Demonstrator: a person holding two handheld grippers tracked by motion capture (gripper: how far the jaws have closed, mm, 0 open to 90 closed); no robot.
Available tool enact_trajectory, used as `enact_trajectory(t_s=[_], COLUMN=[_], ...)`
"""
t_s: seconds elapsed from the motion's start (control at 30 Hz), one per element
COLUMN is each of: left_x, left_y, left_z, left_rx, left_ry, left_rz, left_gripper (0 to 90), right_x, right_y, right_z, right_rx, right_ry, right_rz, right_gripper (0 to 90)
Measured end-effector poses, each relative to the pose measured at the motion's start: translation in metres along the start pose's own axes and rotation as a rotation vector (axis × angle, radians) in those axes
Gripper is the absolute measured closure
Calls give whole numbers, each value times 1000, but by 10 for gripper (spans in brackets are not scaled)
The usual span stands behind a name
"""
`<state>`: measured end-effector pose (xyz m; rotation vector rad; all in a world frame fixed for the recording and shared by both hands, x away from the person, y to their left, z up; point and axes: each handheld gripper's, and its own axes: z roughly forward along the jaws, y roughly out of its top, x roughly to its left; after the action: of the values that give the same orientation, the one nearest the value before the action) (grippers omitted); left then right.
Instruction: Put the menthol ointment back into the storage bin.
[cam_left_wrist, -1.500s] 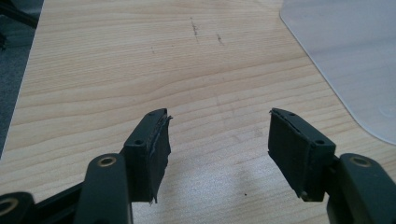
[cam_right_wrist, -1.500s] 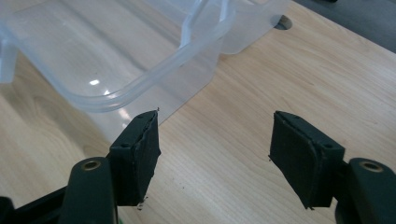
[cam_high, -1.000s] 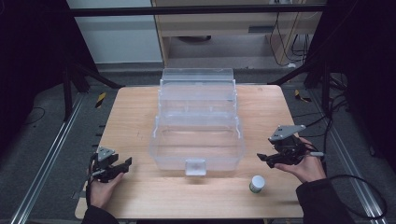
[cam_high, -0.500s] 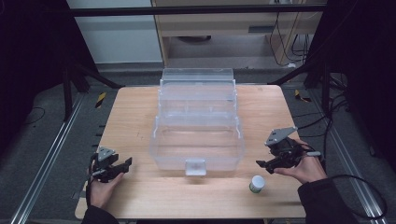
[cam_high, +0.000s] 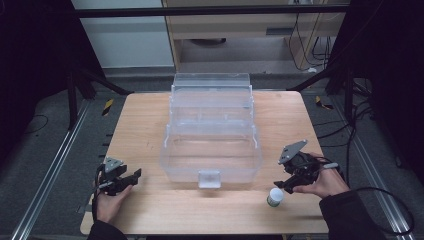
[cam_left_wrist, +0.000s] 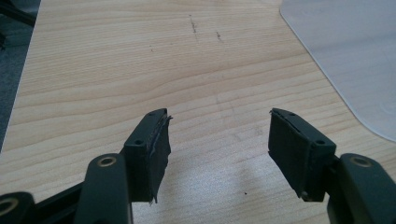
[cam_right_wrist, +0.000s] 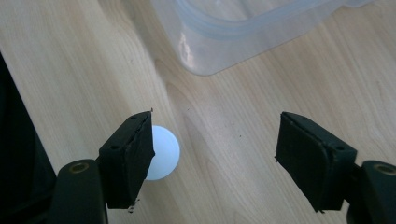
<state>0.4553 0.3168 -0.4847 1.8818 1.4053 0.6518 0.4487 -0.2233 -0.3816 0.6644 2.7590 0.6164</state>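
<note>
- High view shows us at a wooden table with a clear plastic bin at its middle, our landmark.
- Near the bin's front right corner stands a small white-capped bottle.
- Our right gripper hovers just beside that bottle, jaws apart, nothing between them; they have just closed slightly.
- Right gripper view puts the white cap partly behind one jaw.
- Left of the bin's front, our left gripper rests low, jaws wide and empty.

High view overlooking table from front, gripper views close, downward, sharing tabletop
</note>
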Motion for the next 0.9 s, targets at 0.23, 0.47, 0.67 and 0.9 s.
enact_trajectory(t_s=[0.23, 0.47, 0.67, 0.9], left_x=[0, 0, 0, 0], left_y=[0, 0, 0, 0], left_z=[0, 0, 0, 0], left_rx=[2, 2, 1, 1], left_ry=[0, 0, 0, -1], left_rz=[0, 0, 0, 1], left_gripper=[381, 381, 381, 381], right_x=[7, 12, 17, 22], right_y=[1, 2, 3, 0], right_z=[4, 9, 14, 21], right_rx=[49, 87, 125, 160], right_ry=[42, 63, 86, 113], right_rz=[-41, -83, -119, -151], right_gripper=[300, 301, 302, 308])
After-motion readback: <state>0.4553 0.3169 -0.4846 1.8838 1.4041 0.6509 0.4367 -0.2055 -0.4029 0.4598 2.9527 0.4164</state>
